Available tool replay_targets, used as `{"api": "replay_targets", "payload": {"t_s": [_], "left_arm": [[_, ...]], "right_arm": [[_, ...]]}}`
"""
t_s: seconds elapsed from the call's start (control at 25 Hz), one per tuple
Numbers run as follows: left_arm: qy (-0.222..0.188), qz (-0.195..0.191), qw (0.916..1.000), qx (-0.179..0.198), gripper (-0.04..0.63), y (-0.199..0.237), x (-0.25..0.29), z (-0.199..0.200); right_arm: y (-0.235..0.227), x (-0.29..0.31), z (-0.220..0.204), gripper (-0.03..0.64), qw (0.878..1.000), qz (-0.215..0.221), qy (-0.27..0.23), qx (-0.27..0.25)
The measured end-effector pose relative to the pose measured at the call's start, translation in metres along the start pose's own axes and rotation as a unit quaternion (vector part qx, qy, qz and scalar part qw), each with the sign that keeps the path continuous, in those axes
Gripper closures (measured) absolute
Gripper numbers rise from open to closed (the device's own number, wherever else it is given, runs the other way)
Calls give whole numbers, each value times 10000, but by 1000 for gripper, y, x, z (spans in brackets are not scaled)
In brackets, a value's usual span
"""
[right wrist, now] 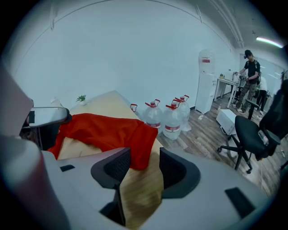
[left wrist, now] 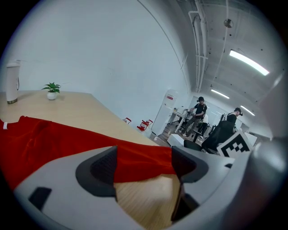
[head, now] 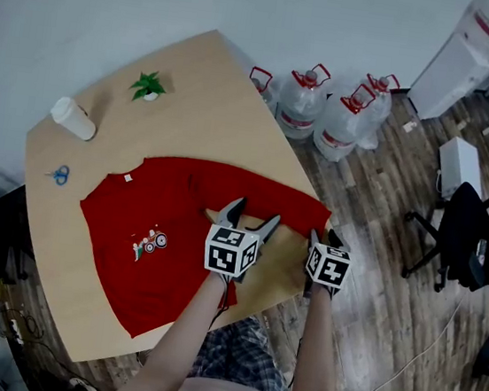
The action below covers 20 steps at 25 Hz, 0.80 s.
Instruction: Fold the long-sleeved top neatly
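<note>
A red long-sleeved top is laid flat on a light wooden surface, with one sleeve stretched out to the edge of the surface. A paper cup, a small potted plant and blue scissors are set along the far side, well apart from the top. The left tongs are held spread over bare wood just beside the sleeve, with nothing pinched. The right tongs are held partly spread at the cuff, whose end is seen between the jaws but is not pressed. Beyond the surface, several large water bottles are stood on a dark plank floor near a white dispenser. A black office chair is seen further off.
</note>
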State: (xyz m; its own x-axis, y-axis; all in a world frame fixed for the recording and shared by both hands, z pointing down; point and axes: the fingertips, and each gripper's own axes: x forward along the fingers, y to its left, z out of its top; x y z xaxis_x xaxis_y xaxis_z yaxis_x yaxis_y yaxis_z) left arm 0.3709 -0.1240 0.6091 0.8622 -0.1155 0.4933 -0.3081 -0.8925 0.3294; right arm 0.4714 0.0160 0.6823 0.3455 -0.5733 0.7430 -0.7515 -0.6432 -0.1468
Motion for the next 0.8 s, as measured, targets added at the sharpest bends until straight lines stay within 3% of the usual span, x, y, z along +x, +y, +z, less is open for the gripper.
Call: {"api": "replay_targets", "payload": {"t_s": [0.28, 0.48, 0.8], "left_arm": [[37, 46, 10000, -49, 233, 3, -1, -4], [88, 93, 9999, -88, 233, 5, -2, -10], [50, 233, 9997, -88, 233, 11, -9, -6]], "right_arm": [[9, 3, -3, 502, 9993, 181, -18, 339], [17, 4, -2, 561, 9989, 342, 37, 308], [21, -7, 15, 578, 9993, 368, -92, 77]]}}
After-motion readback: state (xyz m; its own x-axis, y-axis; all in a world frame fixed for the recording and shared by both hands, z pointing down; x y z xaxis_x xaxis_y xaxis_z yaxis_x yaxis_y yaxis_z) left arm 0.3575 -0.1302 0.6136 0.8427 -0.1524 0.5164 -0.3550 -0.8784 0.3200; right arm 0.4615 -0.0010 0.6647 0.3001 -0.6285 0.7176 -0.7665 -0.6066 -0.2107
